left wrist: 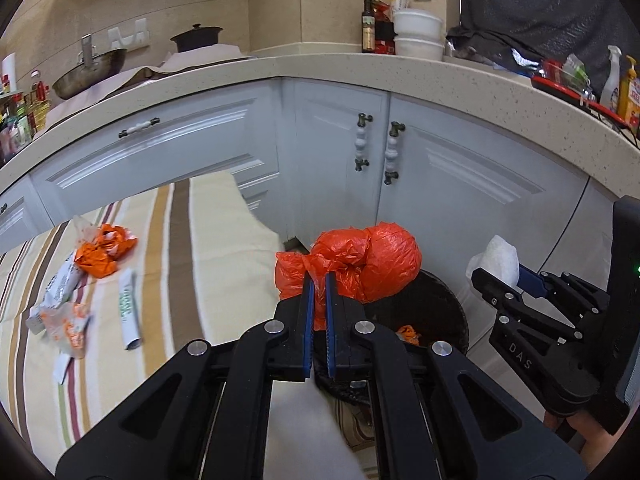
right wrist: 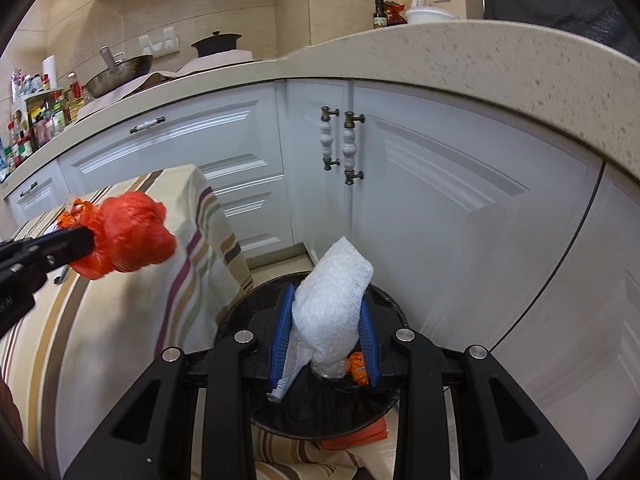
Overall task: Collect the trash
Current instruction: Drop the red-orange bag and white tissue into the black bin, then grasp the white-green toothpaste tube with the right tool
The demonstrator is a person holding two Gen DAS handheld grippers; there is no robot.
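left claw clamped on bag beside bin | right claw clamped on foam over bin | risk: bag dropped short of bin

The table carries a cream cloth with brown, tan, green and maroon stripes; the cloth hangs over the table's edge toward the cabinets. Lying on the cloth: a crumpled orange wrapper, a white-and-green tube just beside it, and white-and-orange wrappers near the tube. The floor carries a dark round bin with a black liner, beside the table. An orange scrap lies inside the bin.
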